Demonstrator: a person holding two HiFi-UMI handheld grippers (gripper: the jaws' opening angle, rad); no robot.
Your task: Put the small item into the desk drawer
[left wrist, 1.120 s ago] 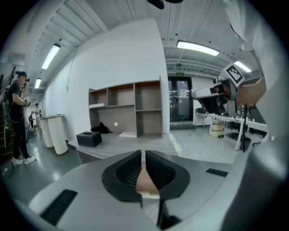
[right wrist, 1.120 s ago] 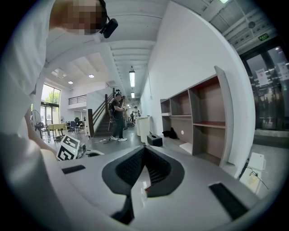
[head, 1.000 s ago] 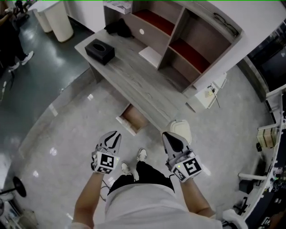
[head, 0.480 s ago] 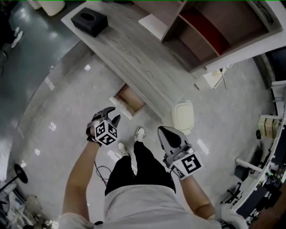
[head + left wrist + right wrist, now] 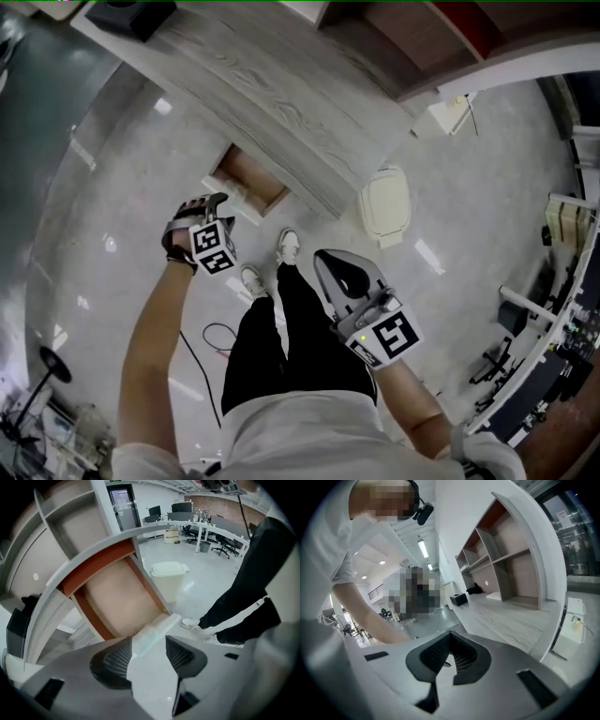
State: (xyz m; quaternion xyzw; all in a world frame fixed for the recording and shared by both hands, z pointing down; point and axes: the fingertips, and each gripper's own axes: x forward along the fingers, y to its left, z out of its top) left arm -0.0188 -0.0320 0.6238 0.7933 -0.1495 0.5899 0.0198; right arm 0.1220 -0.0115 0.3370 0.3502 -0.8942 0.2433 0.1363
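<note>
The desk drawer [image 5: 246, 178] stands pulled out below the grey wood desk top [image 5: 272, 84], and what shows of its light brown inside [image 5: 119, 595] is bare. My left gripper [image 5: 208, 201] is at the drawer's front. Its jaws are opening, and only the drawer's white front edge [image 5: 157, 626] shows beyond its fingertips [image 5: 149, 641], nothing gripped. My right gripper [image 5: 323, 258] hangs back beside the person's leg, shut [image 5: 450, 635]. A thin dark sliver, apparently the small item [image 5: 449, 662], is pinched low between its pads.
A white bin [image 5: 384, 206] stands on the floor right of the drawer. The person's shoes [image 5: 286, 246] are just in front of it. A black box [image 5: 131, 14] sits on the desk's far left. A cable [image 5: 216, 339] lies on the floor. Office furniture lines the right side.
My left gripper has moved forward to the drawer's front and its jaws have spread apart. The right gripper has stayed shut near the body. The head view has tipped further down.
</note>
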